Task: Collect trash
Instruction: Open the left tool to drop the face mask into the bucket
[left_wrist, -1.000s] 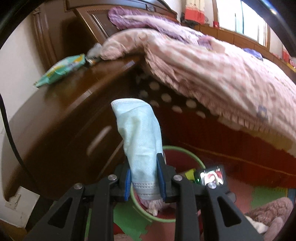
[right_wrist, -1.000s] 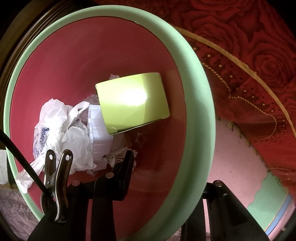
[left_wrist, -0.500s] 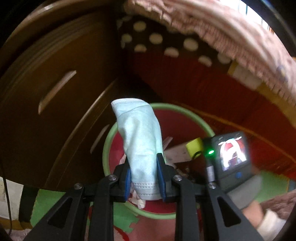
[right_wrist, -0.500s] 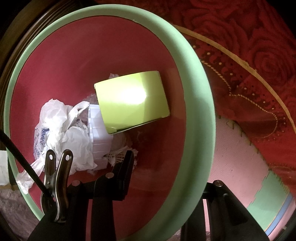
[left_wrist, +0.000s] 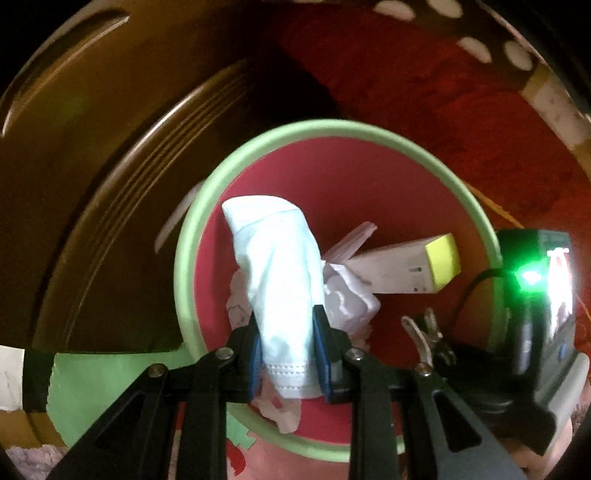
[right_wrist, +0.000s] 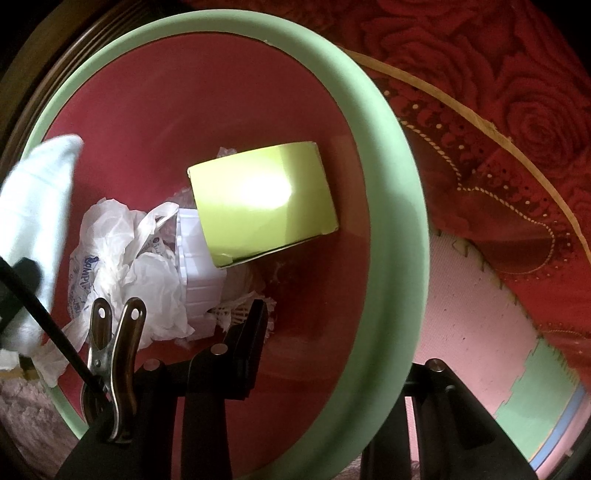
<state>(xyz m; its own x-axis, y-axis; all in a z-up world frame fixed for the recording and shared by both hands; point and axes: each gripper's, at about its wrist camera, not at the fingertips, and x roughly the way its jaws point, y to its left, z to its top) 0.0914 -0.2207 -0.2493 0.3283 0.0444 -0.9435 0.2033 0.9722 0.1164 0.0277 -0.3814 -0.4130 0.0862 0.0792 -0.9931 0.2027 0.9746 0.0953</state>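
The left gripper (left_wrist: 288, 354) is pointing steeply down over the bin (left_wrist: 258, 147), with its two blue-padded fingers (left_wrist: 255, 354) clamping a pale blue face mask (left_wrist: 277, 266) between them. The mask is standing up out of the jaws, folded and crumpled, and its upper end is leaning toward the left side of the bin's mouth, above the pale green rim. In the right wrist view the same mask (right_wrist: 37, 206) is showing as a blurred pale shape at the left edge, over the bin's rim (right_wrist: 388, 184). The bin is red inside and is sitting on the floor between a dark wooden cabinet (left_wrist: 92, 166) and a red rose-patterned bed skirt (right_wrist: 498, 110). Inside it are lying a box with a yellow-green end (right_wrist: 258, 199), a white ribbed container (right_wrist: 195, 258) under that box, and a crumpled white plastic bag (right_wrist: 122, 266) with blue print beside the container. The right gripper (right_wrist: 336, 339) is pointing straight down at the bin's near wall; one finger (right_wrist: 247, 332) is sitting inside the bin and the other is reaching outside the rim, so the jaws are straddling the wall, though whether they are pressing on it is not clear. A metal spring clip (right_wrist: 114, 354) is fastened on the right gripper's body, holding a black cable. Foam floor mats (right_wrist: 480, 332) in pink and green are lying beside the bin.
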